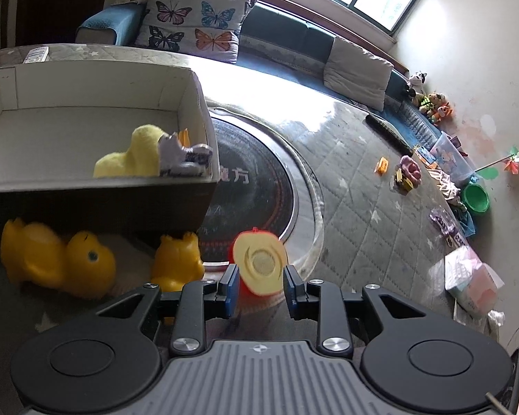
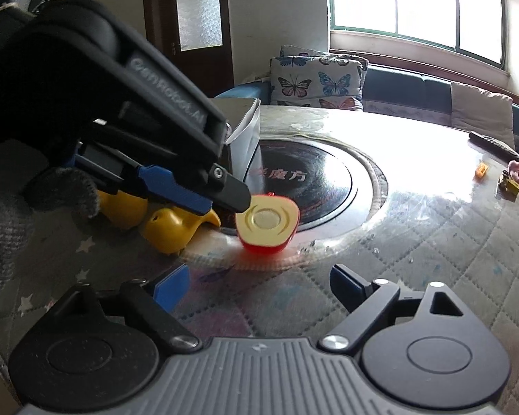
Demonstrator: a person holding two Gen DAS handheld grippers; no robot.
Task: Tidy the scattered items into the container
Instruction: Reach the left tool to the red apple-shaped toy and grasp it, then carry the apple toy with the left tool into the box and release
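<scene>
A toy apple half [image 1: 258,265], red skin with a cream cut face, sits between the fingers of my left gripper [image 1: 261,285], which look closed on it just above the table. It also shows in the right wrist view [image 2: 267,223], with the left gripper's fingertip [image 2: 237,195] against its left side. My right gripper [image 2: 259,285] is open and empty, nearer than the apple. The cardboard box [image 1: 97,186] stands at left and holds a yellow plush [image 1: 135,154] and a grey toy [image 1: 183,157]. Two yellow rubber ducks [image 1: 58,259] [image 1: 178,259] lie beside the box.
A black round hob [image 1: 259,186] is set in the table. Small toys [image 1: 406,173] and an orange block [image 1: 382,165] lie far right. A remote [image 2: 494,145] lies near the far edge. A sofa with butterfly cushions [image 1: 197,20] stands behind.
</scene>
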